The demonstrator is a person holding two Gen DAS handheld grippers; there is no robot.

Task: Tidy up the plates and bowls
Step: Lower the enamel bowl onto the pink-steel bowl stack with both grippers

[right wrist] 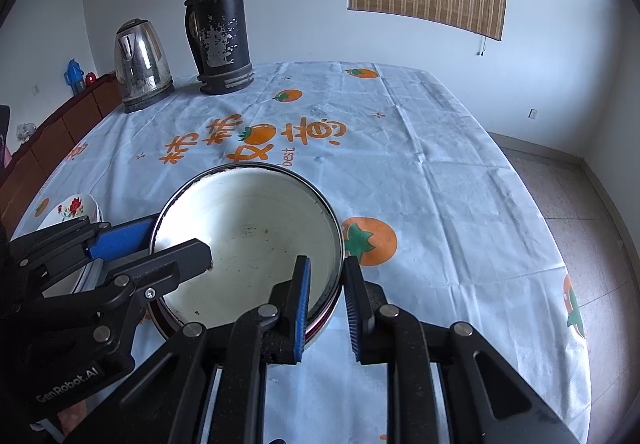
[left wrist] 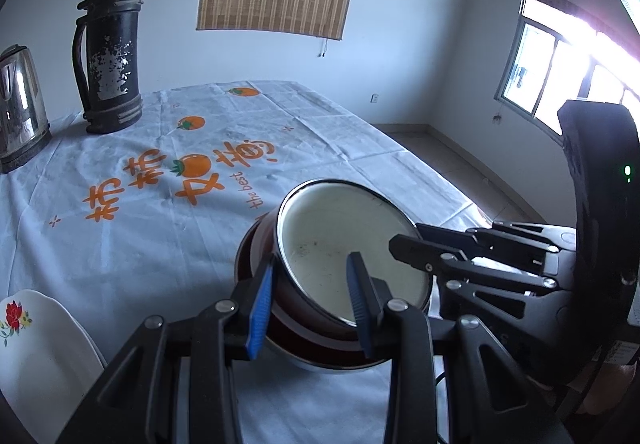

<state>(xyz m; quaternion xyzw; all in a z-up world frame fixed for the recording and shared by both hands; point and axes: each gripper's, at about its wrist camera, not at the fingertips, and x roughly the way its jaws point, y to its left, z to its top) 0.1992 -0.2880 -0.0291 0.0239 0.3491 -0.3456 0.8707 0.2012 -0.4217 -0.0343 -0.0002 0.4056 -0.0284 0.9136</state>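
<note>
A white enamel bowl with a dark red outside (left wrist: 340, 244) (right wrist: 248, 240) sits nested in another red bowl (left wrist: 256, 244) on the tablecloth. My left gripper (left wrist: 312, 296) straddles its left rim, one blue pad outside and one inside, with a wide gap. It also shows in the right wrist view (right wrist: 160, 244). My right gripper (right wrist: 327, 308) straddles the right rim, pads close to the wall; it shows in the left wrist view (left wrist: 404, 244) too. A white plate with a red flower (left wrist: 36, 344) (right wrist: 74, 208) lies to the left.
A black thermos (left wrist: 112, 52) (right wrist: 220, 24) and a steel kettle (left wrist: 18, 104) (right wrist: 140, 64) stand at the far left of the table (right wrist: 440, 184). The table's right edge drops to a tiled floor (right wrist: 580, 212). A wooden cabinet (right wrist: 48, 136) runs along the left.
</note>
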